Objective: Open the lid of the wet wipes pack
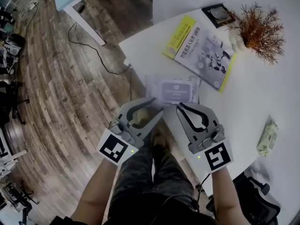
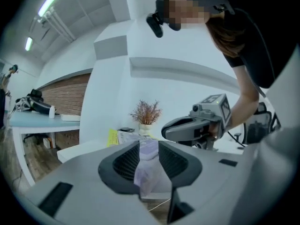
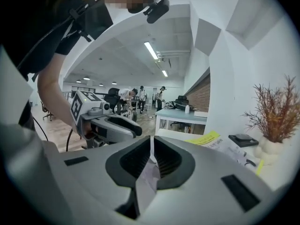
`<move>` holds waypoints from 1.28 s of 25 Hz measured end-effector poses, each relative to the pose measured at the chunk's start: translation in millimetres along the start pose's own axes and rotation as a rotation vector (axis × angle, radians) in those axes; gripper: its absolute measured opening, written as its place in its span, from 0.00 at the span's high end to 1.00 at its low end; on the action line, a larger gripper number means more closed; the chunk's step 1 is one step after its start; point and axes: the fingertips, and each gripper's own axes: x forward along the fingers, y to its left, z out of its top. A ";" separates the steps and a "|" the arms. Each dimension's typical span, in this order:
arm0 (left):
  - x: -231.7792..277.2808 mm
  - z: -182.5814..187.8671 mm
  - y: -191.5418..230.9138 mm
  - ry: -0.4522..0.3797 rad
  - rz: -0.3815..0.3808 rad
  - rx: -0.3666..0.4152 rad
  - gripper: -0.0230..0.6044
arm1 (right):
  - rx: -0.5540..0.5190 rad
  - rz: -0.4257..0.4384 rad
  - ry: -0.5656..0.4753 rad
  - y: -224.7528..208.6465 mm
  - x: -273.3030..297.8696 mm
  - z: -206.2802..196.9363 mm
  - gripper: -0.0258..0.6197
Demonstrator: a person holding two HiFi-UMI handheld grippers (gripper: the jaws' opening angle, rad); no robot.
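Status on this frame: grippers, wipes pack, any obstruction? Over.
Left gripper slightly open, pack showing through the gap. Right gripper shut. Lid down, pack flat at table edge. Booklet behind it, nothing blocking.

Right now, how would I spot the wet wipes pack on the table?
Find the white table, then the yellow-edged booklet. The wet wipes pack lies just nearer the person, by the table's edge. It is pale with a purple label; the other pack is greenish.

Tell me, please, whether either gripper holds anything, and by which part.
Nothing clearly: the left gripper is open at the near edge of the lavender plastic wet wipes pack; the right gripper is shut there, any pinch unclear.
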 end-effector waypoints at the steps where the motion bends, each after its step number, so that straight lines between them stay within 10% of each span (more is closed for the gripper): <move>1: 0.4 -6.7 -2.2 0.048 -0.034 0.056 0.76 | -0.004 0.006 0.001 -2.3 1.0 -0.7 0.93; 12: 23.6 -19.7 11.4 0.141 -0.187 0.277 0.40 | -0.186 0.095 0.073 -9.1 10.5 -16.0 0.80; 32: 44.8 -43.1 20.9 0.236 -0.320 0.244 0.28 | -0.545 0.221 0.107 5.0 24.9 -29.9 0.79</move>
